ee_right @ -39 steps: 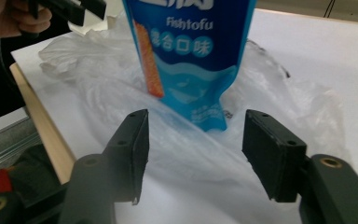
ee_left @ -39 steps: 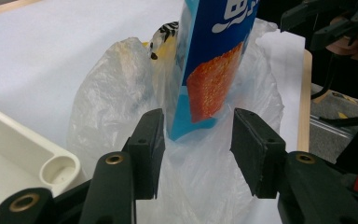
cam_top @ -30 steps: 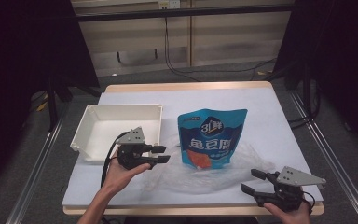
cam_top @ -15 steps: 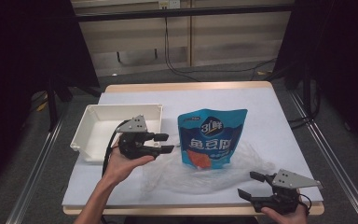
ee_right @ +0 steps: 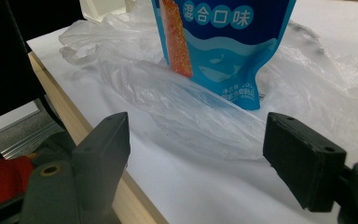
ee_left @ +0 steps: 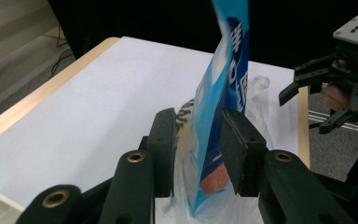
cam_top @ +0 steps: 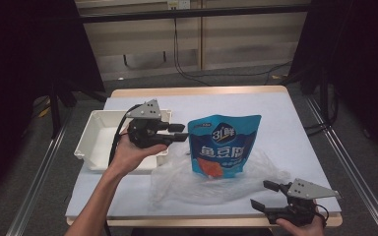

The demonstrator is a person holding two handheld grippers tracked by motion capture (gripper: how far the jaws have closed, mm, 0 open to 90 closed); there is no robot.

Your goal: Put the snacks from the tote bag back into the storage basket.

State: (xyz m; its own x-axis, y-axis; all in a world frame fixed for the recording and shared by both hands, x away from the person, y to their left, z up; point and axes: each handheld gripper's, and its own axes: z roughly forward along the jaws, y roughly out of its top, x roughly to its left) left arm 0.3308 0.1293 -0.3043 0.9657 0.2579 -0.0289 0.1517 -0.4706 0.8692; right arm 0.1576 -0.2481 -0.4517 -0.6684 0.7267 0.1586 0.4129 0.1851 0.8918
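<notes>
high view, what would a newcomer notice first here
A blue pouch stands upright mid-table on a crumpled clear bag. The left gripper reaches its left edge, jaws just closing with that edge between them. A white tray sits at the left; the right gripper waits open near the front edge.

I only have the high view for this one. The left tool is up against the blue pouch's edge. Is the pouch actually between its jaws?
Observer: Yes. In the left gripper view the blue pouch stands edge-on between the pads of the left tool. Its jaws have just been closing, but I cannot tell whether the pads press on it.
Operator: And the right tool, low at the table edge?
Observer: The right tool stands open with nothing between its pads. The clear plastic bag lies just ahead of them.
Operator: Is the pouch's base wrapped in that bag?
Observer: In the right gripper view, a fold of film lies over part of the bottom edge, and one bottom corner stands free.
</notes>
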